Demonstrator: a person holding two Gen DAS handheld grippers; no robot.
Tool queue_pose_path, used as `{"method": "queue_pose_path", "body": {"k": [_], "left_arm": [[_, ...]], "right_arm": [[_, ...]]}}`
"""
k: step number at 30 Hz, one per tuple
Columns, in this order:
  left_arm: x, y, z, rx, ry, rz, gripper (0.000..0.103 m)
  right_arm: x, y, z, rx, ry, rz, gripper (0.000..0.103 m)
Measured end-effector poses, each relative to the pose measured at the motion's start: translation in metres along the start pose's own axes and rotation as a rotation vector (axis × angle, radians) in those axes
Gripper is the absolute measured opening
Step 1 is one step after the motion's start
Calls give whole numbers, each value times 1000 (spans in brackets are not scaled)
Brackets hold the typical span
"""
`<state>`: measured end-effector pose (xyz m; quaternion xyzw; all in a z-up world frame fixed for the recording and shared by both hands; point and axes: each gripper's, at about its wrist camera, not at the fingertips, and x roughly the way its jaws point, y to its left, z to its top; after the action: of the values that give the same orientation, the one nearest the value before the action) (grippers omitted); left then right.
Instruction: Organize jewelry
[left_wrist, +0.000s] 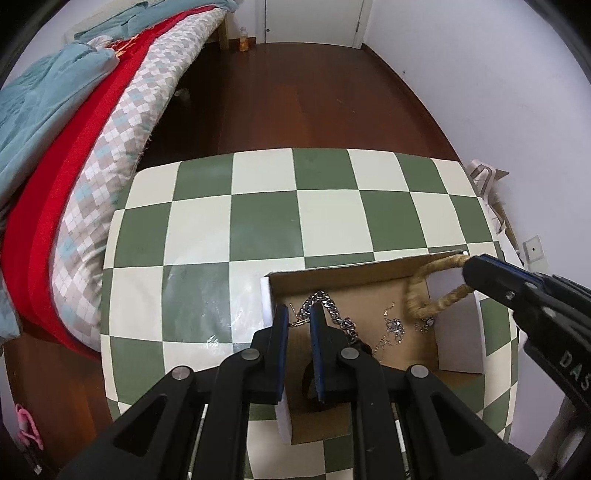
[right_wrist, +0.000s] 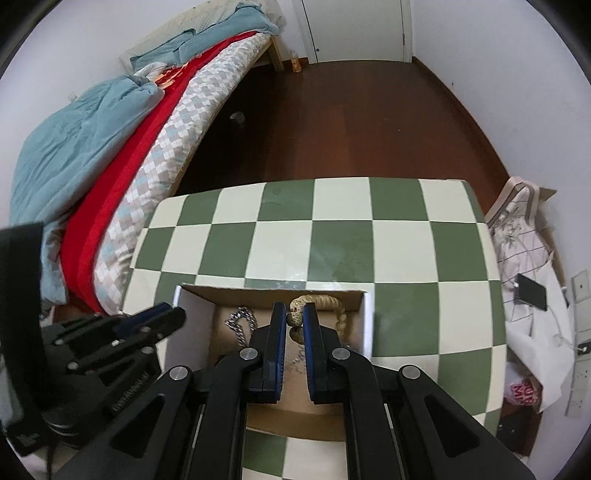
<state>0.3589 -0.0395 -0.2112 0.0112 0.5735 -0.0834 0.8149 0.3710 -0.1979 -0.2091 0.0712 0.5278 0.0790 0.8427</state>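
Note:
An open cardboard box (left_wrist: 343, 275) (right_wrist: 207, 291) sits on the checkered table. Inside lie a thick silver chain (left_wrist: 334, 317) (right_wrist: 238, 321), a thin gold chain (left_wrist: 297, 324) and small sparkly pieces (left_wrist: 395, 326). My right gripper (right_wrist: 294, 317) is shut on a tan beaded bracelet (right_wrist: 334, 304) (left_wrist: 424, 288) and holds it over the box's far right side; it shows in the left wrist view (left_wrist: 467, 267). My left gripper (left_wrist: 299, 317) is open with a narrow gap above the silver chain, holding nothing; it shows in the right wrist view (right_wrist: 170, 315).
The green and white checkered table (left_wrist: 258, 221) (right_wrist: 369, 240) stands beside a bed (left_wrist: 92, 166) (right_wrist: 129, 147) on the left. A paper bag and papers (right_wrist: 528, 258) and a phone (right_wrist: 532, 291) lie on the floor to the right. A bottle (right_wrist: 295, 61) stands by the far door.

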Motion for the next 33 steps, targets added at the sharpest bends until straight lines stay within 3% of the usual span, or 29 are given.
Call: {"method": "queue_pose_path", "body": {"k": [4,6,7,8,9,12,13,14,16,20,25,33], "left_arm": [[-1,1,3,-27,0,-6,12],[-5,2,4,-29,-15,16,15],[-8,3,5,-30,-28,33,20],[-11,4,5,-31,-42,55,40],[-14,5,6,-33,-53,68,65],[-23,11,5,-48,-92,106,86],[-24,12,5,-49,-95,119,90],[-25,13,3,-49,-98,135,101],[-29,15,-1,-46,-114,173,103],[-34,19,-15,-56,-139,207,103],[-42,22,-33,-74,-163,233,103],[-64,19,-64,-80,-220,254,103]], "right_arm": [[13,-10,6,51,56,-3,11],[17,-19,6,82,76,-15,27],[16,-22,5,88,74,-32,50],[14,-24,3,92,67,-46,68],[11,-27,2,92,61,-60,73],[5,-31,-3,77,51,-118,76],[4,-31,-5,71,54,-135,85],[3,-31,-7,63,57,-151,96],[2,-28,-13,41,63,-186,102],[4,-19,-31,5,84,-223,103],[7,-12,-56,-3,95,-224,103],[-12,-5,-79,15,46,-222,103]]}}
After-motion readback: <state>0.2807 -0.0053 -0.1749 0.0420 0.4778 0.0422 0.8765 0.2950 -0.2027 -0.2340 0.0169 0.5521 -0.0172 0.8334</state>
